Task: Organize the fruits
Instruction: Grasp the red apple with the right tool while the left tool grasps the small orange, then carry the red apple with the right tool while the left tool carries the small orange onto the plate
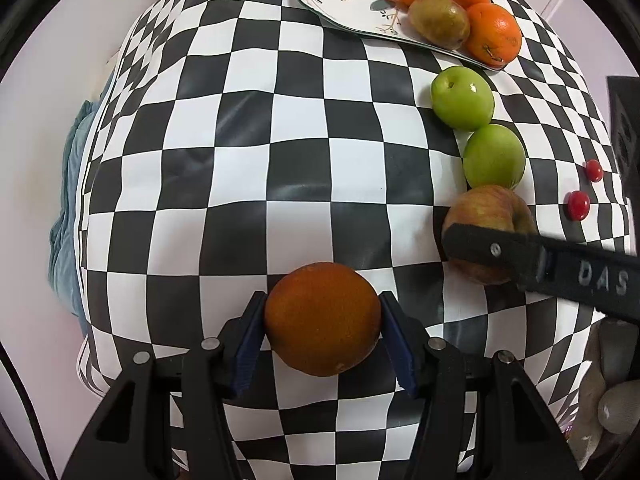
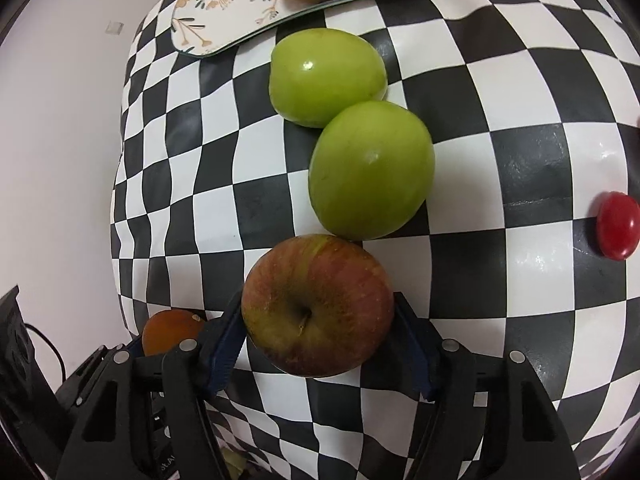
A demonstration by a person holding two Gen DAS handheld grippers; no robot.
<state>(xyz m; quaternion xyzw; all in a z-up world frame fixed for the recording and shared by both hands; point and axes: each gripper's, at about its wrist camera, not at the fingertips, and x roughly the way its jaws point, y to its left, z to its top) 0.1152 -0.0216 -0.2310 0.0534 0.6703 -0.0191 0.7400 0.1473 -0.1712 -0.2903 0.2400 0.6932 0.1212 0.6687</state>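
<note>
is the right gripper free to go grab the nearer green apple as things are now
Probably not yet. The right gripper is already closed on the red apple, which sits between it and the nearer green apple. It would have to put that down first.

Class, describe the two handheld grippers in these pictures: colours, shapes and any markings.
The left gripper and right gripper look alike: black angular plastic frames with triangular cut-outs, round silver rivets, and dark blue ribbed pads on the fingers. The left wrist view shows pale letters "DAS" on the right gripper's finger.

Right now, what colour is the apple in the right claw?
Reddish with yellow-green patches; the apple shows best in the right wrist view.
</note>
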